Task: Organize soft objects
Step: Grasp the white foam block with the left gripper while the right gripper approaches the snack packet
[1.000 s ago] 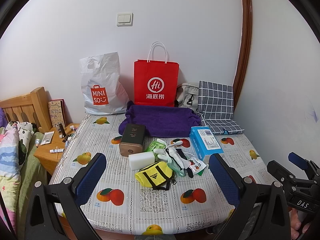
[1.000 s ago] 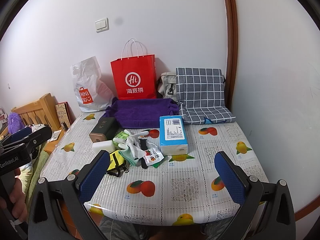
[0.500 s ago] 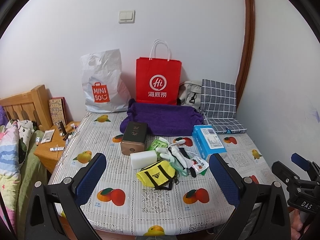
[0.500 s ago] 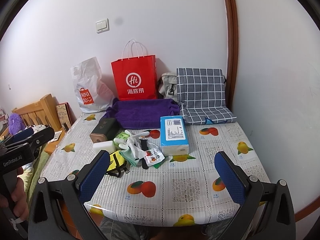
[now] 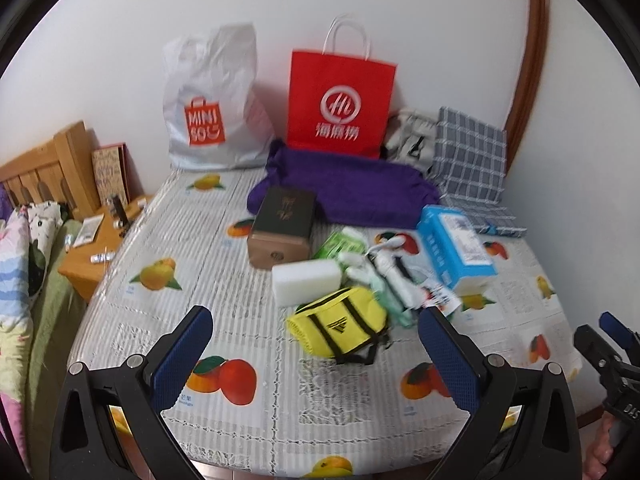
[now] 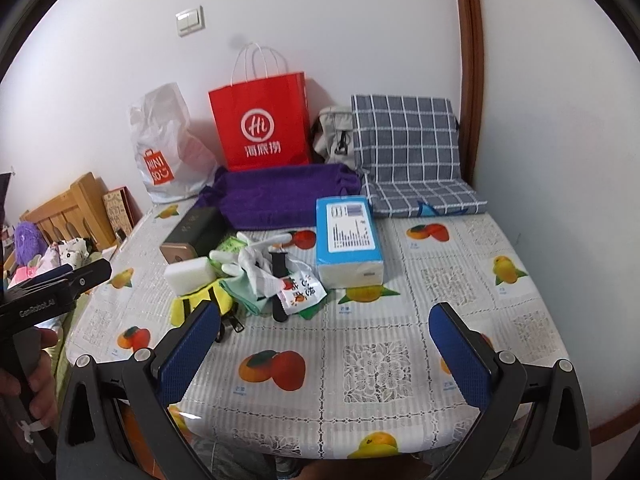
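Note:
A heap of small things lies mid-table: a yellow pouch [image 5: 340,326] [image 6: 200,300], a white sponge block [image 5: 306,282] [image 6: 191,274], white gloves [image 5: 394,276] [image 6: 256,260], a green cloth [image 6: 244,294] and a snack packet [image 6: 300,292]. A blue tissue pack [image 5: 456,248] [image 6: 347,236] lies to their right. A purple towel [image 5: 344,190] [image 6: 276,194] and a grey checked cushion [image 5: 470,160] [image 6: 408,152] sit at the back. My left gripper [image 5: 316,358] hovers open in front of the pouch. Over the table's front my right gripper [image 6: 326,352] is open and holds nothing.
A dark box [image 5: 282,226] lies by the heap. A red paper bag [image 5: 340,106], a white plastic bag [image 5: 210,108] and a grey bag [image 5: 408,140] lean on the back wall. A bedside cabinet [image 5: 96,248] and a bed [image 5: 20,264] stand left. A hand [image 6: 36,384] holds the other gripper.
The left gripper has moved forward and lower, toward the heap, so the objects look larger. The right gripper has hardly moved.

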Demonstrator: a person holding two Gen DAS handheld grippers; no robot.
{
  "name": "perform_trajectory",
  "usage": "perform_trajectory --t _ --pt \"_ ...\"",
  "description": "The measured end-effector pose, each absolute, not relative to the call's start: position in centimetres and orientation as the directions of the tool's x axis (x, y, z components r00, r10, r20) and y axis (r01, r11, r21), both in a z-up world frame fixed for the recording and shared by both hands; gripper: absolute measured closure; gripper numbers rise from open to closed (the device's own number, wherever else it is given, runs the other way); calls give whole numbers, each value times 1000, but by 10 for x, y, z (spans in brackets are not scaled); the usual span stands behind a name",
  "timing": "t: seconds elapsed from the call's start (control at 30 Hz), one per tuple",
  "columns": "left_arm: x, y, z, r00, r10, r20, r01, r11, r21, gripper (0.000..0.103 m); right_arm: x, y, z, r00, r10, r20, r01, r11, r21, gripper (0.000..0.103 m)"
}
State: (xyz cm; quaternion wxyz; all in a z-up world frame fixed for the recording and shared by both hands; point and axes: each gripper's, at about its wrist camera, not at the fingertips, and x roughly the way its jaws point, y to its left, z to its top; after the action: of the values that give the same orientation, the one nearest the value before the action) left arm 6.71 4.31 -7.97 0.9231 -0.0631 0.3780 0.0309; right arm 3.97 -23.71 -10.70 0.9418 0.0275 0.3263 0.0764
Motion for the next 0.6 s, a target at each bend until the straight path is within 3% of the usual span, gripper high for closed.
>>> perform_trajectory --t 0.6 --pt "147 53 -175 581 16 -814 -187 976 -115 0 108 -230 -190 664 142 -734 -109 990 94 1"
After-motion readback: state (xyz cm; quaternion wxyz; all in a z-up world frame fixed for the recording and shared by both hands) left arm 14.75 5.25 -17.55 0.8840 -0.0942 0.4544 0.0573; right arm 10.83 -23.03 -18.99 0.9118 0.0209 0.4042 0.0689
